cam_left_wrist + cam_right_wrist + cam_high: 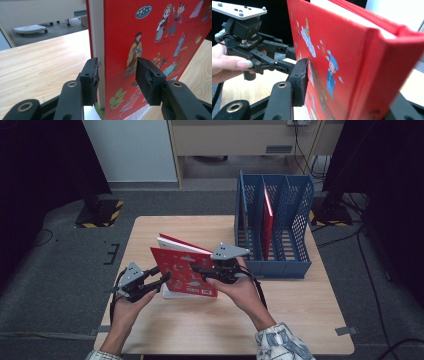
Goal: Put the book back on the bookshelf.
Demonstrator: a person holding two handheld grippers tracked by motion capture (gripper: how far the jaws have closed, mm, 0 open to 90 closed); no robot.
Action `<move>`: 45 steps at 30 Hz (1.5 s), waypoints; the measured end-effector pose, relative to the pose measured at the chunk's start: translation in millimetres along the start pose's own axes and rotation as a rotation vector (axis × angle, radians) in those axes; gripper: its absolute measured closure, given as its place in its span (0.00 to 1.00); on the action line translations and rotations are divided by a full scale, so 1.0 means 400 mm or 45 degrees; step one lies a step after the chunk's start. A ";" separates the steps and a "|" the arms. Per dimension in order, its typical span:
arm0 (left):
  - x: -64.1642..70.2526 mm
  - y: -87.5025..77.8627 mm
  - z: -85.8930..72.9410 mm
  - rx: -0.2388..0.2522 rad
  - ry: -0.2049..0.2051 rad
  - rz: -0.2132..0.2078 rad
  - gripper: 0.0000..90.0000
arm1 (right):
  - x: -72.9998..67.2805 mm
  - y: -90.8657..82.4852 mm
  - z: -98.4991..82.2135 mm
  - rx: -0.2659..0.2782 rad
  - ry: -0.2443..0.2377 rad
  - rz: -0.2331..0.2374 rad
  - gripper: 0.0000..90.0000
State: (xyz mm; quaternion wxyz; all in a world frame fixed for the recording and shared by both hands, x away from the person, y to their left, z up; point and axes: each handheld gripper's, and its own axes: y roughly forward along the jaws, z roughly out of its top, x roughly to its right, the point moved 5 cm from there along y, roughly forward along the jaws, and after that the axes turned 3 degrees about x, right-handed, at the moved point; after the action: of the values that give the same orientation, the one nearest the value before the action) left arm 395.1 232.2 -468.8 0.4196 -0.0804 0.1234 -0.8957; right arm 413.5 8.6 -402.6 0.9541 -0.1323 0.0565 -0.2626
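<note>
A red picture book (182, 270) stands tilted on its lower edge on the wooden table (300, 320), cover toward me. My right gripper (198, 272) is shut on its spine side; in the right gripper view one pad (300, 80) presses the cover of the book (352, 50), and the other jaw is hidden behind the spine. My left gripper (163, 273) reaches the book's open edge from the left. In the left gripper view the left gripper (117, 75) has its jaws astride the book (155, 37). One pad (92, 77) touches the page block, and the other stands just off the cover.
A blue three-slot file rack (272, 265) stands at the table's right rear with another red book (267, 222) upright in its middle slot. A yellow-and-black striped base (100, 212) sits on the floor beyond the left rear corner. Bare wood lies in front of the book.
</note>
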 end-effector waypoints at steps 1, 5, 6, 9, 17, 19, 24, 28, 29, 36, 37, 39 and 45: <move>0.001 0.000 0.000 -0.001 0.000 -0.001 0.58 | 0.000 0.002 0.001 -0.001 0.000 0.002 0.59; 0.003 0.002 0.001 0.000 0.000 -0.007 0.61 | 0.001 0.008 0.005 0.015 -0.007 -0.001 0.59; 0.004 0.002 0.001 0.000 0.000 -0.008 0.62 | 0.002 0.008 0.008 0.021 -0.007 0.003 0.60; 0.003 0.002 0.001 0.000 0.004 0.000 0.62 | 0.002 0.009 0.018 0.032 -0.005 0.003 0.61; -0.002 -0.001 0.005 0.016 -0.009 0.011 0.65 | 0.002 0.010 0.027 0.037 -0.011 0.020 0.62; 0.001 0.002 0.004 0.012 -0.006 0.003 0.65 | 0.002 0.015 0.025 0.035 -0.008 0.025 0.61; 0.003 0.004 0.006 0.009 0.007 0.019 0.64 | 0.004 0.027 0.027 0.039 0.007 0.042 0.61; -0.005 -0.005 0.003 0.003 0.009 0.049 0.57 | 0.005 0.028 0.028 0.040 0.001 0.056 0.66; -0.006 -0.009 0.000 -0.001 0.009 0.053 0.55 | 0.006 0.028 0.028 0.040 0.001 0.058 0.66; -0.019 -0.027 -0.045 -0.119 0.078 0.096 0.46 | 0.006 0.027 0.028 0.050 -0.005 0.054 0.72; -0.022 -0.027 -0.050 -0.123 0.072 0.104 0.46 | 0.006 0.026 0.029 0.052 -0.003 0.055 0.73; -0.032 -0.027 -0.058 -0.135 0.064 0.119 0.45 | 0.007 0.025 0.028 0.053 -0.002 0.053 0.75; -0.056 -0.032 -0.074 -0.162 0.044 0.167 0.42 | 0.011 0.025 0.029 0.060 -0.005 0.049 0.85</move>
State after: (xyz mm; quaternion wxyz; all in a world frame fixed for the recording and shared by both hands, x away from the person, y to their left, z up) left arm 392.8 262.0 -494.2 0.4693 -0.0833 0.1924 -0.8578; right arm 424.3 17.2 -394.6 0.9620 -0.1092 0.0510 -0.2451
